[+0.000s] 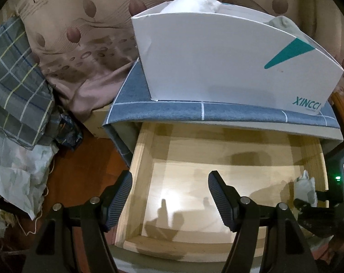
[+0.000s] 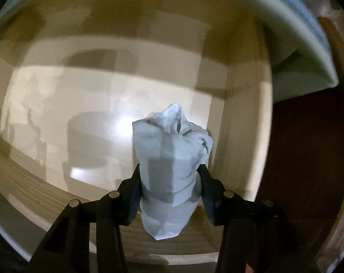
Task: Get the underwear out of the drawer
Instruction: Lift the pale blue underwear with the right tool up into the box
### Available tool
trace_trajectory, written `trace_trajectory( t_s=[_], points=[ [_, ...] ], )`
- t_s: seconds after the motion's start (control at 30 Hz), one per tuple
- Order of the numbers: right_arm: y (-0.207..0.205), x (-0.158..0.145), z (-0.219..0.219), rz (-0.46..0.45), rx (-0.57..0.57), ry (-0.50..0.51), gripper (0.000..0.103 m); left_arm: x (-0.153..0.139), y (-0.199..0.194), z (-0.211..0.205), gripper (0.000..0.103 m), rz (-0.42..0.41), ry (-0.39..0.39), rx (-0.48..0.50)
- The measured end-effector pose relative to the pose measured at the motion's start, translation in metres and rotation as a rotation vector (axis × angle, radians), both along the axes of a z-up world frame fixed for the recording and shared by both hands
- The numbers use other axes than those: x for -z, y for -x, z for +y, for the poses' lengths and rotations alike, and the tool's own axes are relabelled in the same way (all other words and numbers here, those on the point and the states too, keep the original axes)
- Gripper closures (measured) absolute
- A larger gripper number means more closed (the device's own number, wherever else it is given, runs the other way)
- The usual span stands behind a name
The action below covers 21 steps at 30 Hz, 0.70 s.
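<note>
The pale wooden drawer [image 1: 139, 159] stands pulled open under a cabinet top covered in blue-grey cloth [image 1: 172, 110]. My right gripper [image 2: 169, 168] points down into the drawer [image 2: 240, 118] and is shut on a rolled pale grey-blue piece of underwear [image 2: 169, 150], which hangs above the drawer's floor. The same roll [image 1: 305, 187] shows at the drawer's right side in the left wrist view, with the right gripper [image 1: 307, 200] around it. My left gripper [image 1: 169, 182] hovers over the drawer's front left, open, with nothing between its fingers.
A white XINCCI box [image 1: 217, 63] sits on the cabinet top with a white cloth [image 1: 199, 0] and a grey cloth [image 1: 283, 24] inside. Checked fabric [image 1: 14, 86] and bedding [image 1: 80, 45] pile up at the left. Red-brown floor [image 1: 80, 170] lies beside the drawer.
</note>
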State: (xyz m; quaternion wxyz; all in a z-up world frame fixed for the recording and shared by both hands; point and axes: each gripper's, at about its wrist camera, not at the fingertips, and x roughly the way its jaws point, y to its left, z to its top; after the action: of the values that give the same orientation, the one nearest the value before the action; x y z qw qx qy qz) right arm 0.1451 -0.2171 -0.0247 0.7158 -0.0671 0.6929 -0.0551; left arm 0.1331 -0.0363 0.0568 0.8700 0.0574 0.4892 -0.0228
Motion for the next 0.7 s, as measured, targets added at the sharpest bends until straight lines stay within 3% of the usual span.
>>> trace_trajectory(
  t_s=[0.3,0.7],
  points=[
    [0.014,-0.057,-0.003,-0.221,0.043,-0.084,0.062,-0.004,-0.001,0.008,0.032,-0.004,0.025,-0.035],
    [0.024,-0.139,0.005,-0.424,0.017,-0.168,0.062,-0.006,0.0,0.012,0.032,-0.021,0.017,-0.049]
  ],
)
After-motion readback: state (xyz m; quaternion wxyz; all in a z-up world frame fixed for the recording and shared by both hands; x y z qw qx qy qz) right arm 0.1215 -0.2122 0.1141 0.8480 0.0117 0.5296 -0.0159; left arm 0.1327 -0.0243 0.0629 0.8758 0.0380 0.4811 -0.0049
